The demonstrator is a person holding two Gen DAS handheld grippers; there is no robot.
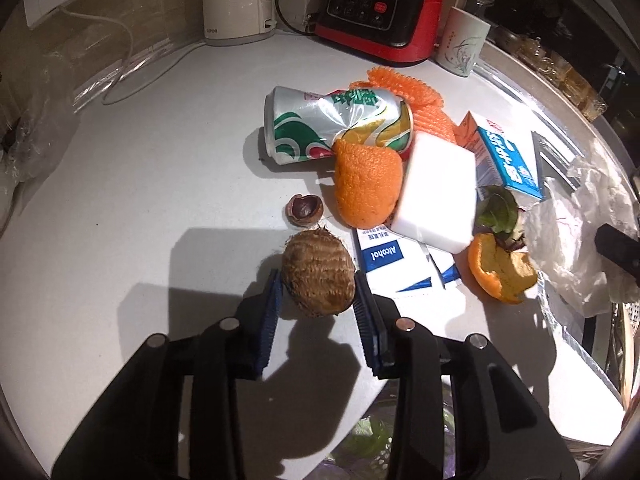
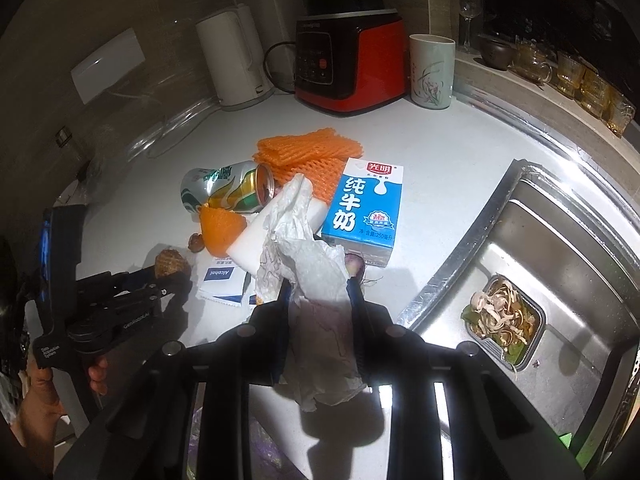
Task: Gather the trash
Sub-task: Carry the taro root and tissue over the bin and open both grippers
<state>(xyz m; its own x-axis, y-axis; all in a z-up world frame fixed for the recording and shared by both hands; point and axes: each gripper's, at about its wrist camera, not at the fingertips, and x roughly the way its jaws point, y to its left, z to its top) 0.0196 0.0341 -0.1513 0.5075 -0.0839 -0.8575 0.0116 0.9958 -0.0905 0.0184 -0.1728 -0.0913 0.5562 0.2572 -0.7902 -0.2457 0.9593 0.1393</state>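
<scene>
A brown hairy taro (image 1: 318, 272) lies on the white counter (image 1: 160, 200), and my left gripper (image 1: 316, 292) is shut on it, blue pads against both its sides. The same gripper (image 2: 160, 280) shows at the left of the right wrist view, held by a hand. My right gripper (image 2: 320, 292) is shut on a crumpled white paper (image 2: 304, 248) that sticks up above the trash pile. The pile holds a crushed can (image 1: 336, 124), orange peels (image 1: 366, 184), a white foam block (image 1: 436, 192), alcohol wipe packets (image 1: 384, 260), a milk carton (image 2: 364, 208) and an orange foam net (image 2: 308, 152).
A white kettle (image 2: 236, 60), a red blender base (image 2: 348, 68) and a mug (image 2: 432, 72) stand at the back wall. A steel sink (image 2: 580, 240) at the right holds a tray of food scraps (image 2: 504, 320). A nut shell (image 1: 304, 210) lies beyond the taro.
</scene>
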